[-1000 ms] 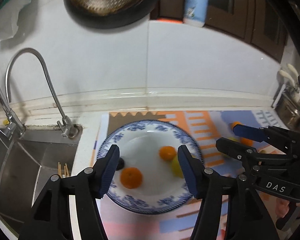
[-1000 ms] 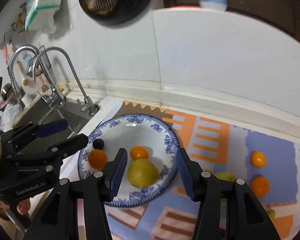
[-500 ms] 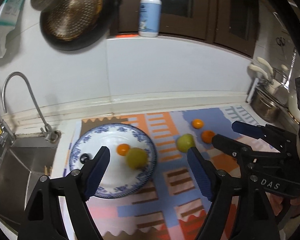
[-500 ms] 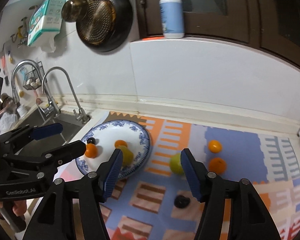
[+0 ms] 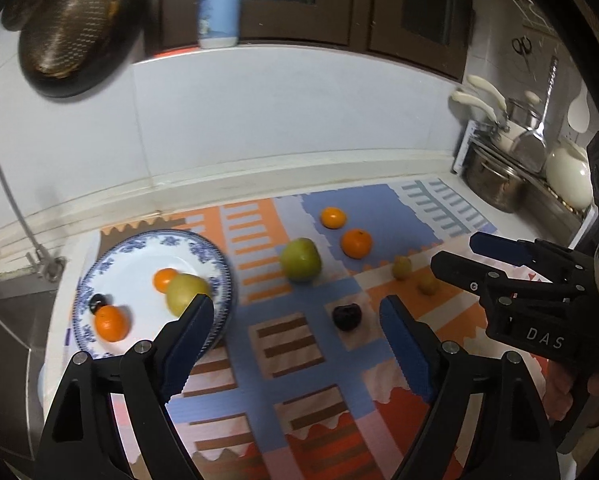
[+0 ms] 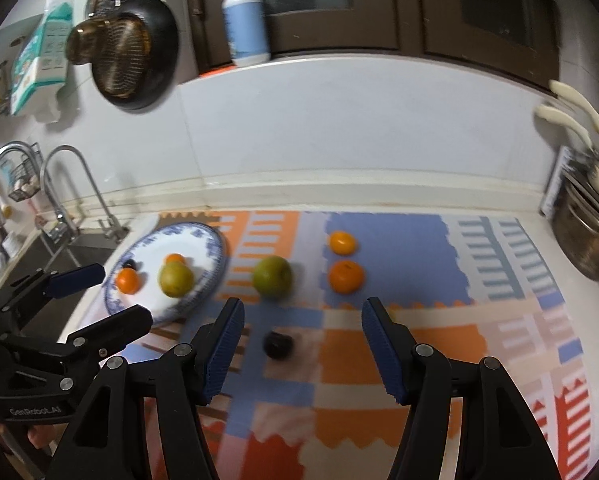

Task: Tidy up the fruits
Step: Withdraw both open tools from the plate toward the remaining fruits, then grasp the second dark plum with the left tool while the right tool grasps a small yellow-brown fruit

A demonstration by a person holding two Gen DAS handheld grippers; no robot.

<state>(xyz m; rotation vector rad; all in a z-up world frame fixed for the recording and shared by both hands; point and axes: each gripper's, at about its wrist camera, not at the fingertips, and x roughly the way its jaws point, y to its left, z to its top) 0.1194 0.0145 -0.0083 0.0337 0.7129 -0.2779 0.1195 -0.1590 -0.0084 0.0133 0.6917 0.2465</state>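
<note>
Above the patterned mat (image 6: 379,360), the left claw (image 5: 295,332) and right claw (image 6: 302,346) are held wide open and empty, a dark plum (image 6: 278,345) lying between the right's fingers.

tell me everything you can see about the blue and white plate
The round blue-and-white patterned plate, ceramic by its look, has a floral blue rim and plain white centre. It lies flat at the patterned mat's left end beside the sink. On it sit a yellow-green pear-like fruit, two small oranges and a small dark fruit. No gripper touches it.
</note>
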